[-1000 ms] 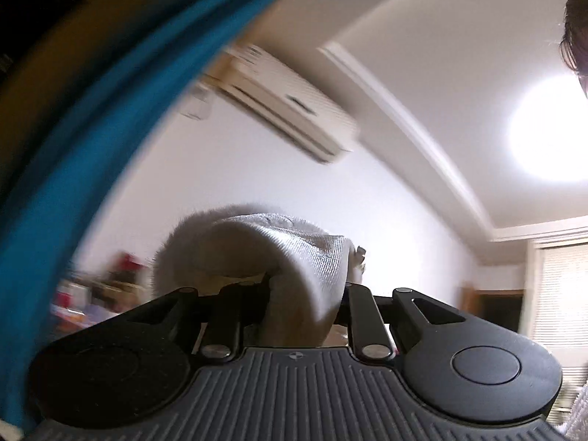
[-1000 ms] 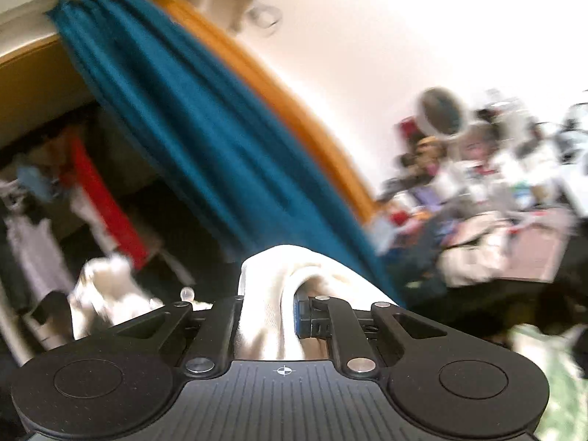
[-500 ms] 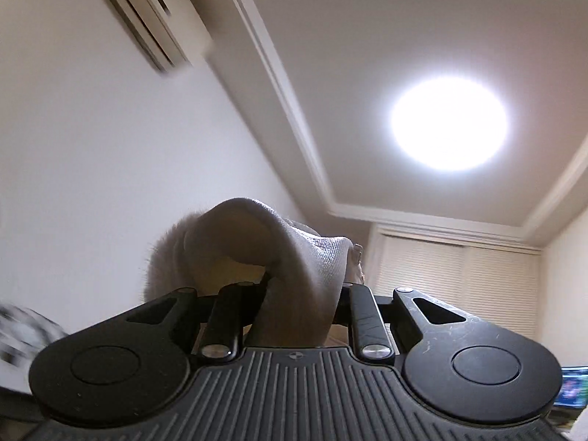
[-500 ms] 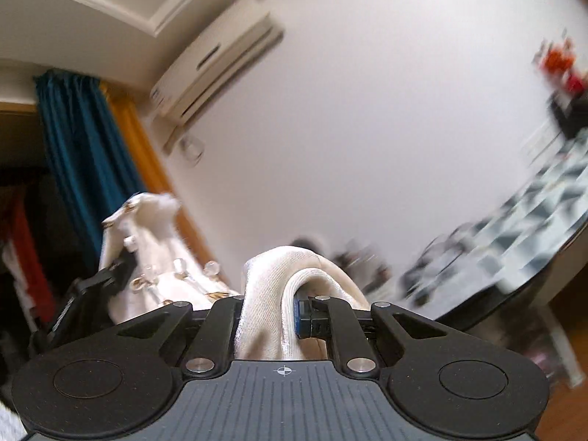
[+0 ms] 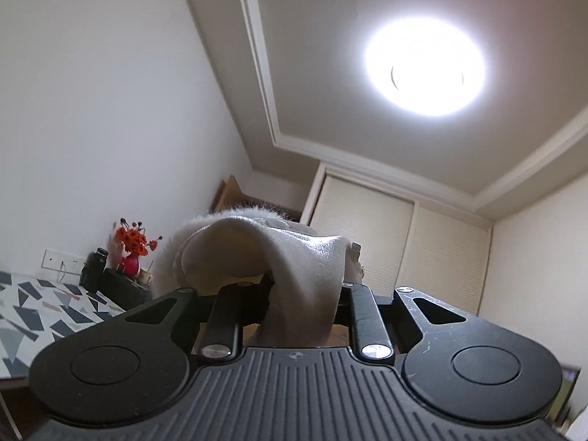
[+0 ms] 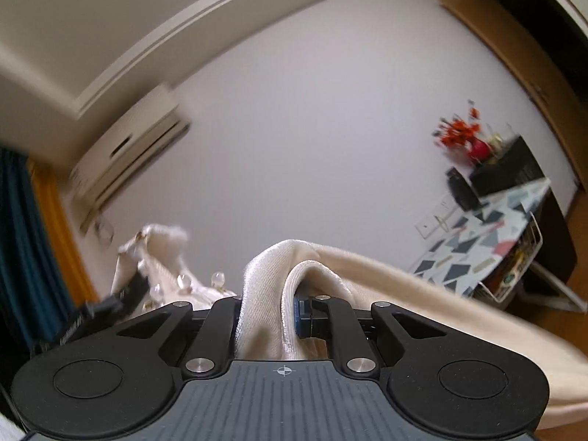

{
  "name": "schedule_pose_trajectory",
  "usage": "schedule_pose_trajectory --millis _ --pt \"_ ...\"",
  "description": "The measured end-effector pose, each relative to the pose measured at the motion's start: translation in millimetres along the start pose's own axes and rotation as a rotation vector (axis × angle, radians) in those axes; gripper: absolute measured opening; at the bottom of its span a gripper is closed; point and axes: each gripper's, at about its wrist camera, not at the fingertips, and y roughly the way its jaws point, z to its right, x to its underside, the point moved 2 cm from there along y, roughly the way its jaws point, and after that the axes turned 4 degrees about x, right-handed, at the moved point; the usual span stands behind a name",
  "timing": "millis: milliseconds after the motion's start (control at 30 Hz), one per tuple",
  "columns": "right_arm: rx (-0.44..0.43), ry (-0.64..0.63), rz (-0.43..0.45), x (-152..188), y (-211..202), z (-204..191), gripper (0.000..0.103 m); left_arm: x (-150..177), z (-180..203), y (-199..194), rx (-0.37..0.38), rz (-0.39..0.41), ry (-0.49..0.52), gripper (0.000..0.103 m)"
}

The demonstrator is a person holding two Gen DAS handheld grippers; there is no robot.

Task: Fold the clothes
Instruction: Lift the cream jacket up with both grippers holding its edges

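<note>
Both the left hand-held gripper (image 5: 305,294) and the right hand-held gripper (image 6: 283,308) are clamped on bunched folds of a cream sweater (image 6: 422,294). Carried high, the thin pinch could slip, dropping it in a heap short of the patterned surface (image 6: 488,228).

A flower vase (image 6: 479,150) stands on a box (image 6: 509,163) against the wall, behind the counter (image 6: 488,228); the air conditioner (image 6: 128,154) hangs far left.

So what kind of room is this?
Probably a room at home, maybe a bedroom. There's a wall air conditioner, a round ceiling light, and red flowers by a patterned table.
</note>
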Motion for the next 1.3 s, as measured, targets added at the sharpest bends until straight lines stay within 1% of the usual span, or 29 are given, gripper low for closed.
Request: schedule_pose_trajectory --millis 33,100,133,200,267,367,433,533,633,733,833,933,1067,1133,1233,1300 --pt "0.009 0.023 0.003 -1.9 8.2 9.9 0.01 2.9 -9.5 7.8 0.007 -0.01 -0.001 0.02" --pt "0.051 0.003 -0.007 -5.6 28.0 27.9 0.01 7.8 -31.3 26.9 0.021 -0.028 -0.008 0.02" --pt "0.067 -0.007 -0.005 -9.4 34.9 33.1 0.01 6.0 -42.7 36.8 0.03 -0.033 -0.01 0.02" --pt "0.072 0.02 -0.001 -19.2 51.5 46.3 0.01 -1.4 -62.8 52.5 0.047 -0.042 -0.005 0.02" --pt "0.071 0.044 0.007 -29.7 68.2 57.1 0.01 -7.8 -60.8 85.4 0.065 -0.042 0.025 0.02" --pt "0.073 0.042 0.037 -41.2 94.5 69.8 0.01 -19.0 -68.8 98.0 0.086 -0.038 0.077 0.02" --pt "0.069 0.055 0.052 -44.0 113.0 78.8 0.01 -14.5 -79.8 108.5 0.083 -0.051 0.089 0.02" --pt "0.064 0.06 0.047 -44.7 139.2 88.0 0.01 -9.8 -99.8 120.5 0.068 -0.069 0.09 0.02" --pt "0.052 0.071 0.035 -46.1 164.3 97.7 0.01 -11.3 -125.9 127.9 0.04 -0.071 0.059 0.02" --pt "0.036 0.095 0.019 -47.5 190.1 109.7 0.01 -14.0 -151.3 135.3 -0.004 -0.074 0.037 0.02" --pt "0.036 0.114 -0.03 -51.3 221.8 123.9 0.01 -16.1 -170.6 141.2 -0.071 -0.07 0.034 0.02" --pt "0.02 0.109 -0.096 -57.1 255.7 134.0 0.01 -13.6 -178.7 152.4 -0.17 -0.072 0.058 0.02" --pt "-0.044 0.152 -0.165 -68.0 299.7 163.4 0.01 -10.0 -181.0 171.3 -0.23 -0.056 0.078 0.02" --pt "-0.08 0.161 -0.182 -76.8 317.3 183.0 0.01 -7.4 -182.2 187.9 -0.264 -0.046 0.102 0.02" --pt "-0.135 0.177 -0.212 -96.8 341.3 217.1 0.01 -1.8 -185.8 224.8 -0.312 -0.033 0.136 0.02" --pt "-0.164 0.188 -0.229 -115.6 356.2 241.3 0.01 0.7 -181.8 251.4 -0.319 -0.03 0.156 0.02"
